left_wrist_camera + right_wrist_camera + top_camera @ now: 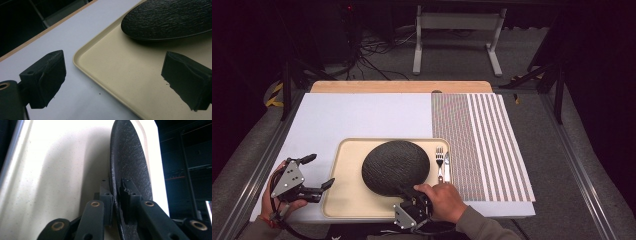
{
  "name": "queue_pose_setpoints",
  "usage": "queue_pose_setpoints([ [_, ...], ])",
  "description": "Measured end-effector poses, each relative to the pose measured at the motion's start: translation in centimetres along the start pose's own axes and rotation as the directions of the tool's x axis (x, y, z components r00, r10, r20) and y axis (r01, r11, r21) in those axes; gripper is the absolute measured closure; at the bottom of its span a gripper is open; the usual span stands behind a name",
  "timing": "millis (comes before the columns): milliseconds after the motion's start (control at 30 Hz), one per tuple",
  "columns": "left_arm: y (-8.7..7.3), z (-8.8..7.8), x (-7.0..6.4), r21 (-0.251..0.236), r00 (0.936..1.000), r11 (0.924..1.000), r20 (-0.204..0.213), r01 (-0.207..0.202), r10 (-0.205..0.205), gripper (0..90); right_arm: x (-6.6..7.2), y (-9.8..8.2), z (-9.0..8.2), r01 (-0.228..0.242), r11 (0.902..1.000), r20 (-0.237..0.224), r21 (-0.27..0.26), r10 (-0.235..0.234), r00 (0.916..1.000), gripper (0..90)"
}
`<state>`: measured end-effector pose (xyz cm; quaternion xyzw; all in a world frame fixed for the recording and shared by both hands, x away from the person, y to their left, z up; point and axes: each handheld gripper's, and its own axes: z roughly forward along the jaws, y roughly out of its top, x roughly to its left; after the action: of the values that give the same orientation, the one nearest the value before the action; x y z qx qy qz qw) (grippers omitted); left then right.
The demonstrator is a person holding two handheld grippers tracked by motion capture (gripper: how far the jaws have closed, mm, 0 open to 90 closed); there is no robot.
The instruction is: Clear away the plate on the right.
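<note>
A round black textured plate [396,166] sits over the middle of a beige tray [344,175]. My right gripper [409,192] is at the plate's near edge. In the right gripper view its jaws straddle the plate's rim [130,160], one pad on each face, shut on it. My left gripper [322,170] hovers at the tray's left edge, open and holding nothing. In the left gripper view one jaw is over the white table, the other over the tray [120,70], with the plate [170,20] beyond, its edge casting a shadow on the tray.
A fork [439,157] and a knife [446,165] lie side by side on the tray's right part. A striped placemat [482,145] covers the right of the white tabletop [362,115]. A wooden strip runs along the far edge.
</note>
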<state>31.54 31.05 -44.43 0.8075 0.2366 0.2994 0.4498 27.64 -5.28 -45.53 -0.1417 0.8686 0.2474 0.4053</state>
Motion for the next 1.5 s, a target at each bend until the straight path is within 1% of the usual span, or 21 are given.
queue_pose_setpoints([
  [67, 0.0, 0.0, 0.0, 0.000, 1.0000, 1.0000, 0.000, -0.001, 0.001, 6.4, -0.1, 0.0, 0.1, 0.004, 1.0000, -0.005, -0.009, -0.004, 1.0000, 79.9],
  [100, 0.0, 0.0, -0.1, 0.001, 1.0000, 1.0000, 0.001, 0.005, -0.005, 6.4, -0.1, -0.1, 0.0, -0.013, 0.9999, -0.008, -0.005, 0.013, 0.9999, 79.6],
  [133, 0.0, 0.1, -0.1, 0.000, 1.0000, 1.0000, -0.001, 0.002, -0.002, 6.4, -0.2, -0.2, 0.0, -0.029, 0.9995, -0.012, -0.011, 0.028, 0.9995, 79.0],
  [167, 0.0, 0.1, 0.0, -0.002, 1.0000, 1.0000, 0.000, -0.001, 0.001, 6.4, -0.4, -0.3, -0.1, -0.032, 0.9994, -0.038, -0.013, 0.032, 0.9988, 78.4],
  [233, 0.0, 0.1, -0.1, -0.002, 1.0000, 1.0000, -0.002, 0.000, 0.000, 6.4, -0.7, -0.6, -0.1, -0.069, 0.9973, -0.055, -0.026, 0.068, 0.9962, 76.9],
  [267, 0.0, 0.1, -0.1, -0.002, 1.0000, 1.0000, -0.002, -0.002, 0.002, 6.4, -0.8, -0.6, -0.1, -0.078, 0.9967, -0.062, -0.023, 0.076, 0.9951, 76.4],
  [300, 0.0, 0.1, -0.1, -0.003, 1.0000, 1.0000, -0.003, 0.000, 0.000, 6.4, -0.8, -0.7, -0.1, -0.090, 0.9957, -0.066, -0.021, 0.089, 0.9939, 75.7],
  [333, 0.0, 0.1, -0.1, -0.001, 1.0000, 1.0000, 0.000, -0.002, 0.002, 6.4, -0.7, -0.7, -0.1, -0.115, 0.9931, -0.061, -0.023, 0.113, 0.9917, 75.1],
  [367, 0.0, 0.1, -0.1, 0.003, 1.0000, 1.0000, 0.000, -0.008, 0.008, 6.4, -0.6, -0.7, 0.0, -0.130, 0.9913, -0.070, -0.017, 0.129, 0.9892, 74.0],
  [467, 0.0, 0.1, -0.1, 0.004, 1.0000, 1.0000, -0.001, -0.007, 0.007, 6.4, -0.6, -0.8, 0.0, -0.138, 0.9903, -0.083, -0.013, 0.137, 0.9871, 72.8],
  [633, 0.0, 0.2, -0.1, 0.006, 1.0000, 1.0000, 0.000, -0.008, 0.008, 6.4, -0.5, -1.0, 0.1, -0.151, 0.9885, -0.111, 0.004, 0.151, 0.9823, 67.5],
  [733, 0.0, 0.1, -0.1, 0.006, 1.0000, 1.0000, 0.000, -0.007, 0.007, 6.4, -0.5, -1.0, 0.2, -0.163, 0.9866, -0.124, 0.011, 0.163, 0.9788, 65.7],
  [800, 0.0, 0.1, -0.1, 0.006, 0.9999, 0.9999, 0.000, -0.010, 0.010, 6.3, -0.5, -1.1, 0.3, -0.171, 0.9852, -0.139, 0.007, 0.170, 0.9756, 61.9],
  [867, 0.0, 0.1, -0.1, 0.004, 1.0000, 1.0000, -0.001, -0.005, 0.005, 6.3, -0.5, -1.1, 0.3, -0.182, 0.9833, -0.151, 0.015, 0.182, 0.9716, 61.9],
  [933, 0.0, 0.1, -0.1, 0.005, 1.0000, 0.9999, 0.000, -0.010, 0.010, 6.4, -0.5, -1.2, 0.3, -0.190, 0.9818, -0.150, 0.010, 0.189, 0.9704, 61.4],
  [1000, 0.0, 0.1, -0.1, 0.006, 1.0000, 1.0000, -0.001, -0.007, 0.007, 6.3, -0.6, -1.3, 0.2, -0.205, 0.9787, -0.150, 0.016, 0.205, 0.9673, 58.3],
  [1100, 0.0, 0.1, -0.1, 0.006, 1.0000, 1.0000, 0.001, -0.006, 0.006, 6.4, -0.7, -1.4, 0.1, -0.208, 0.9780, -0.152, 0.013, 0.208, 0.9662, 56.1],
  [1233, 0.0, 0.1, -0.1, 0.007, 1.0000, 0.9999, -0.002, -0.009, 0.009, 6.4, -0.8, -1.5, -0.1, -0.225, 0.9742, -0.171, 0.011, 0.224, 0.9594, 52.1],
  [1333, 0.0, 0.1, -0.1, 0.009, 0.9999, 0.9999, 0.000, -0.010, 0.010, 6.4, -0.8, -1.6, -0.1, -0.245, 0.9695, -0.167, 0.013, 0.243, 0.9554, 49.9],
  [1433, 0.0, 0.1, -0.1, 0.008, 0.9999, 0.9999, 0.000, -0.010, 0.010, 6.4, -1.0, -1.7, -0.3, -0.248, 0.9688, -0.168, 0.007, 0.245, 0.9547, 45.8],
  [1500, 0.0, 0.1, -0.1, 0.009, 1.0000, 0.9999, 0.000, -0.009, 0.009, 6.4, -1.1, -1.9, -0.5, -0.265, 0.9642, -0.169, 0.008, 0.263, 0.9499, 43.4],
])
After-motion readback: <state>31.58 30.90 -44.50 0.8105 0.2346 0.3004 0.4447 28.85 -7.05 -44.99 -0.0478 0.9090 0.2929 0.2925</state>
